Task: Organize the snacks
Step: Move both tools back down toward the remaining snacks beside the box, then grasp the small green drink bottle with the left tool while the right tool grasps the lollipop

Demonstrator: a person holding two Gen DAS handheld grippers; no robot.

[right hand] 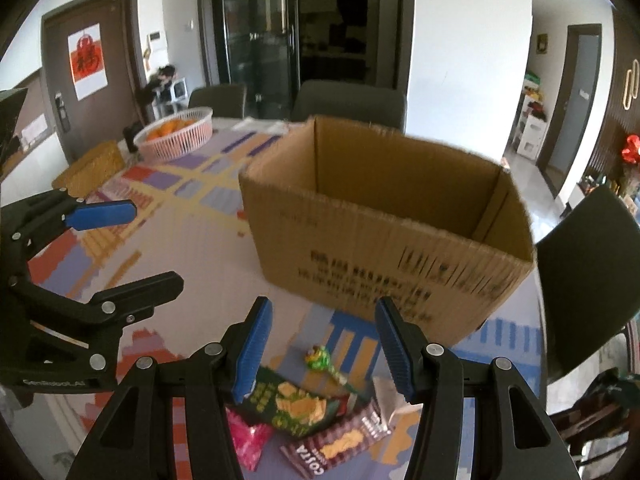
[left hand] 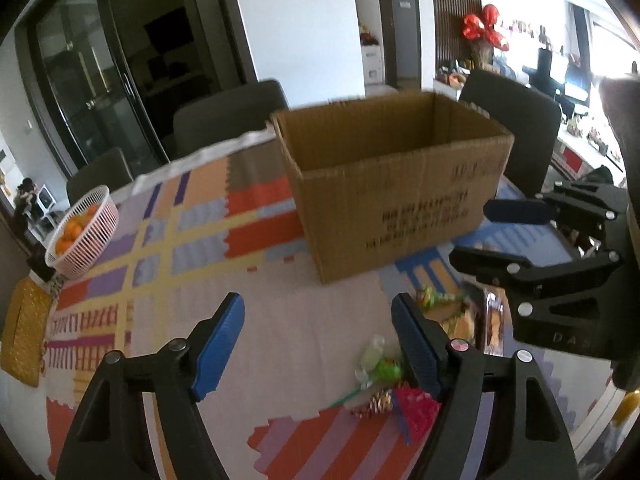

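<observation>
Snacks lie loose on the cloth (left hand: pixel 280 320) just under my tongs, none of them packed yet: the box (right hand: pixel 384 248) beyond both pairs shows bare cardboard inside as far as I can see. I judge the step in hand to be the first pick, both hands reaching in over the pile.

My left tongs (left hand: pixel 318 344) stand apart with nothing between the pads; a pale and green wrapped sweet (left hand: pixel 378 364) and a pink packet (left hand: pixel 416 410) sit at their right finger. My right tongs (right hand: pixel 324 352) stand apart too, empty, with a lollipop (right hand: pixel 318 358) lying in the gap below them, a green chip bag (right hand: pixel 298 406) by the left finger and a brown biscuit pack (right hand: pixel 340 442) nearer me. In the left view the right tongs (left hand: pixel 500 236) hang just right of the box's near corner.

Next, I think, each pair needs to drop onto one item, close, then lift over the box rim. The bags are glossy crinkly film, flat and pillow-shaped, likely slippery; a pinch on a sealed edge seems safest. The lollipop is a small wrapped ball on a thin stick, awkward to catch. The box is corrugated, open-topped, straight-walled, with dark print on its near side.
</observation>
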